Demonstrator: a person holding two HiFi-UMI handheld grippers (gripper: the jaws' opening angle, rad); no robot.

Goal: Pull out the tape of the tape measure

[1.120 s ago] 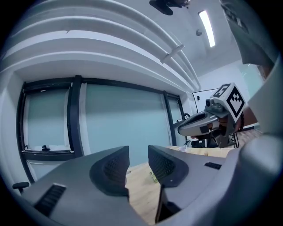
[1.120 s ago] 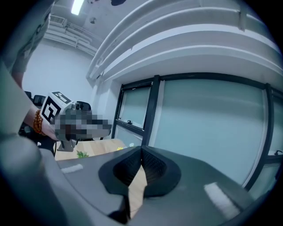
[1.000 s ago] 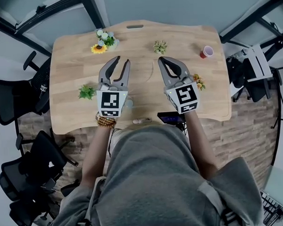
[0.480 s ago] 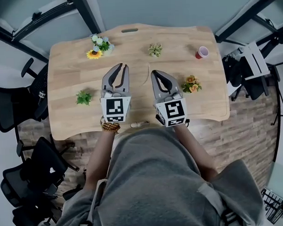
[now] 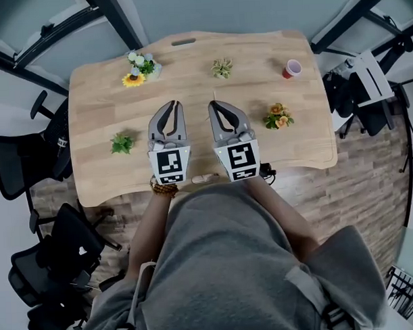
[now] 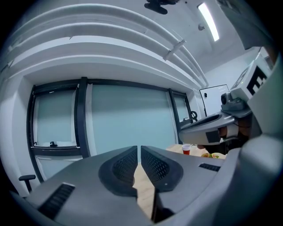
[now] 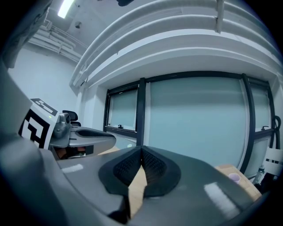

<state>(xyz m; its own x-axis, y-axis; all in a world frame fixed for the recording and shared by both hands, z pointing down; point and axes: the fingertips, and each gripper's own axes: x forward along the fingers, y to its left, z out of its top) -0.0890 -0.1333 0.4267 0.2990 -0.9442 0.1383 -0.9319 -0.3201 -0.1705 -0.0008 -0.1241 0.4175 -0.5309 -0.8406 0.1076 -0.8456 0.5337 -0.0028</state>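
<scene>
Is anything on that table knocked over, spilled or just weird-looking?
Nothing stands out. The red cup stands upright, and the small plants and flowers sit apart on the wooden table with nothing spilled. The left tool has just been closing on nothing; the right tool is shut, empty too.

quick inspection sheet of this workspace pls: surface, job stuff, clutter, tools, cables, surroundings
surface: light wooden table
job's things: nothing seen
clutter: sunflower bunch far left; small green plant far middle; red cup far right; leafy plant on the left; orange flowers on the right
grippers: left tool has just been closing, jaws all but together, nothing between them; right tool jaws together, nothing between them; both are held side by side over the table
cables: nothing seen
surroundings: black office chairs to the left; brick-pattern floor at the near side; glazed wall ahead of the tools
</scene>
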